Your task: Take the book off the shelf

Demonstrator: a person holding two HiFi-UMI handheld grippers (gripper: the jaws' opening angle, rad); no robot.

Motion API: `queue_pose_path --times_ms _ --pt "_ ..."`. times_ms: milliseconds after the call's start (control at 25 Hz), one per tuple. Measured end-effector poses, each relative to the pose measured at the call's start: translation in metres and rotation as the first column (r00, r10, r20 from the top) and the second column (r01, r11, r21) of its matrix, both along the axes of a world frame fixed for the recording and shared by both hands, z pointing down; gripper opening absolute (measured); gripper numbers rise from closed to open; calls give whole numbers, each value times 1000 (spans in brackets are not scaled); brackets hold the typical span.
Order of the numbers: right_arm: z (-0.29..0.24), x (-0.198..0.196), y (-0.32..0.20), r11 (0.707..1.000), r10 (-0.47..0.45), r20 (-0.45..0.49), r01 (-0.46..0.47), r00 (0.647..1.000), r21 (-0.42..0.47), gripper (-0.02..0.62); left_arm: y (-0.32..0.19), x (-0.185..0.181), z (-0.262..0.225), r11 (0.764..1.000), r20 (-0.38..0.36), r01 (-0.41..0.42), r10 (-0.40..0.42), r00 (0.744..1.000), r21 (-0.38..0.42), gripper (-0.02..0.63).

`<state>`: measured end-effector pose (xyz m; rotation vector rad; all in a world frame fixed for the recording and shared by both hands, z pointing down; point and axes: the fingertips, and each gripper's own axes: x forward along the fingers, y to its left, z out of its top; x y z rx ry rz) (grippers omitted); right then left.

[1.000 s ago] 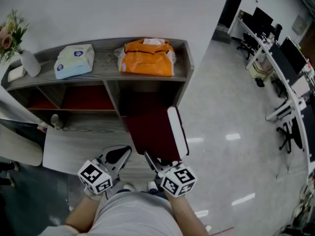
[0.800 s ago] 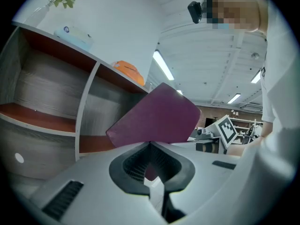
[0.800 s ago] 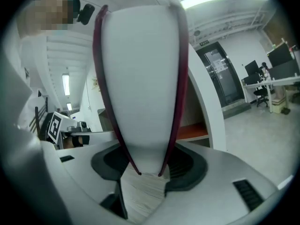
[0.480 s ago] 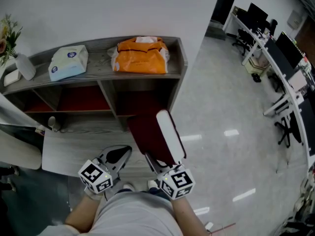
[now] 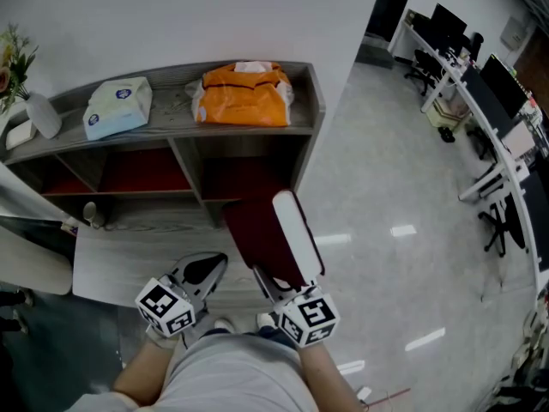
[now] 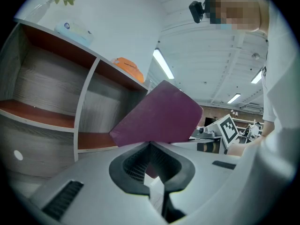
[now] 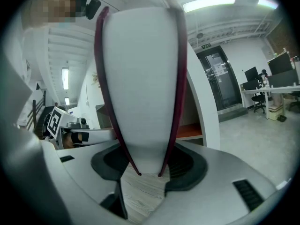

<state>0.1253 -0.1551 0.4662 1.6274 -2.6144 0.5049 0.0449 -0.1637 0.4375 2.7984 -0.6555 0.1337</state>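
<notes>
Shifted: book (image 5: 266,234) has tipped slightly leftward with right gripper (image 5: 279,277); little else moved.
Right gripper: jaws partly spread, clamped on the book's near end, 1 pad on each maroon cover.
Left gripper (image 5: 220,263): jaws together, nothing held, tips just beside the book's left cover.
Book: in front of shelf (image 5: 176,101), before its right compartment.

Shelf unit at the wall, book in front of it.
On top of the shelf unit (image 5: 177,98): vase (image 5: 44,115) at the far left, tissue pack (image 5: 117,107) right of it, bag (image 5: 244,98) toward the right end. The book (image 5: 271,234) is in front of the right-hand compartment, its near end between the jaws of the right gripper (image 5: 278,284). The left gripper (image 5: 208,270) is just beside the book, on its left. Desks (image 5: 482,125) with chairs stand well apart, at the far right.
</notes>
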Motion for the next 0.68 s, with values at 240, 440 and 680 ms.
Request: queue_pose_path --times_ms 240,440,680 --pt "3 2 0 1000 12 -4 -12 1000 -7 227 -1 -1 1 1000 8 9 -9 1000 2 15" --pt "6 4 1 1000 20 -2 -20 1000 -13 227 0 -1 1 1000 14 6 -6 1000 6 15" --pt "6 6 1 999 31 1 -31 1000 -13 227 0 -2 0 1000 18 0 -1 1000 17 15"
